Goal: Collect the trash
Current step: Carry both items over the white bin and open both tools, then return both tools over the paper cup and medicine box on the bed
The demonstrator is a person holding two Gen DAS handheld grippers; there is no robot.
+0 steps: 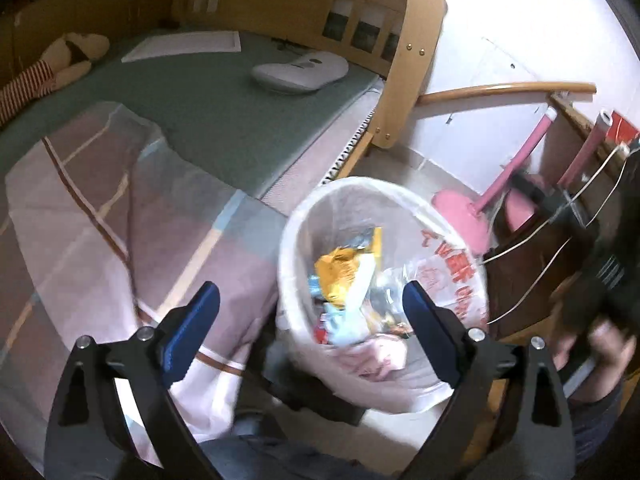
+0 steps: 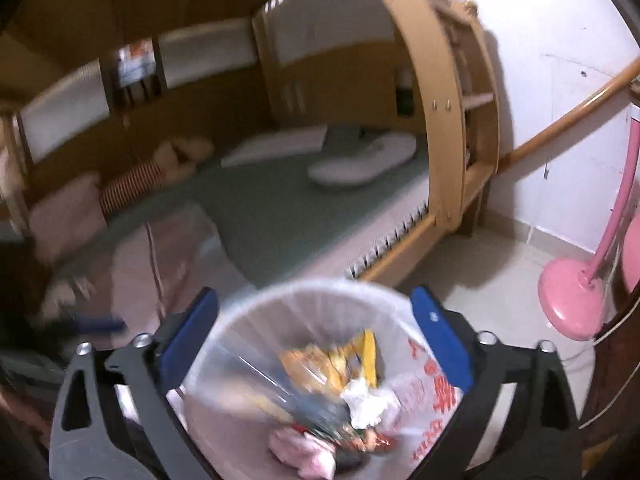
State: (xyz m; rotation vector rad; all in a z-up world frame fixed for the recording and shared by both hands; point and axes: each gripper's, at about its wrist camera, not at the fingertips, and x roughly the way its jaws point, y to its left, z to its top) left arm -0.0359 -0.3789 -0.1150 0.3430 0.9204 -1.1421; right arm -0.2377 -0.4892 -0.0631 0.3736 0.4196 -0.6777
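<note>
A white trash bin (image 1: 304,220) lined with a clear bag with red print stands on the floor beside the bed. It holds yellow wrappers (image 1: 340,268), crumpled paper and pink scraps. My left gripper (image 1: 312,304) is open and empty above the bin's near side. In the right wrist view the same bin (image 2: 256,320) sits right below my right gripper (image 2: 316,312), which is open and empty. A crumpled white tissue (image 2: 368,400) lies on top of the trash. The person's right hand (image 1: 592,344) shows blurred at the right of the left wrist view.
A bed with a green sheet (image 1: 192,108) and a pink plaid blanket (image 1: 92,216) lies to the left. A white pillow (image 1: 300,72) and a plush toy (image 1: 68,60) rest on it. A pink fan base (image 2: 568,300) stands on the tiled floor at right, near a wooden bed frame (image 2: 444,120).
</note>
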